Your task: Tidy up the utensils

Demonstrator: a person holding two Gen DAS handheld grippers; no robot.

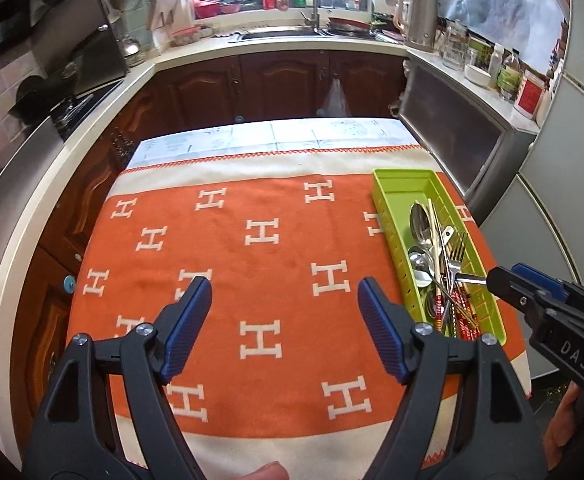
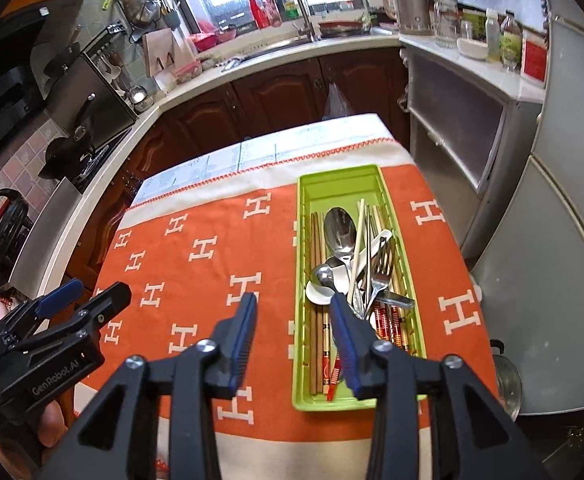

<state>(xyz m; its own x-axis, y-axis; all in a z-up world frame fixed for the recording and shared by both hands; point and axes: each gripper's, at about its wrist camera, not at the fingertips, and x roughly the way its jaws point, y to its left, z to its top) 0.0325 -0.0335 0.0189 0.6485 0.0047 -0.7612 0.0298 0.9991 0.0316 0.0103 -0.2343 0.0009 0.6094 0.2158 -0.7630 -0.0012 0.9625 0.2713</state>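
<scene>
A green plastic tray [image 1: 396, 184] [image 2: 304, 344] lies on the right side of an orange cloth with white H marks [image 1: 252, 240] [image 2: 196, 248]. It holds a pile of steel spoons [image 2: 340, 232], forks [image 2: 384, 268], chopsticks [image 2: 315, 280] and red-patterned handles [image 1: 462, 304]. My left gripper [image 1: 284, 292] is open and empty over the cloth's middle, left of the tray. My right gripper [image 2: 292, 306] is open and empty above the tray's near left rim. It also shows in the left wrist view [image 1: 504, 284] beside the tray's right wall.
The cloth covers a small table [image 1: 276, 136]. Beyond it are dark wood cabinets [image 1: 276, 80], a counter with a sink and tap [image 1: 308, 0], a kettle [image 2: 410, 4], jars, and a stove with pans [image 2: 80, 136] at left. A grey fridge [image 2: 552, 240] stands at right.
</scene>
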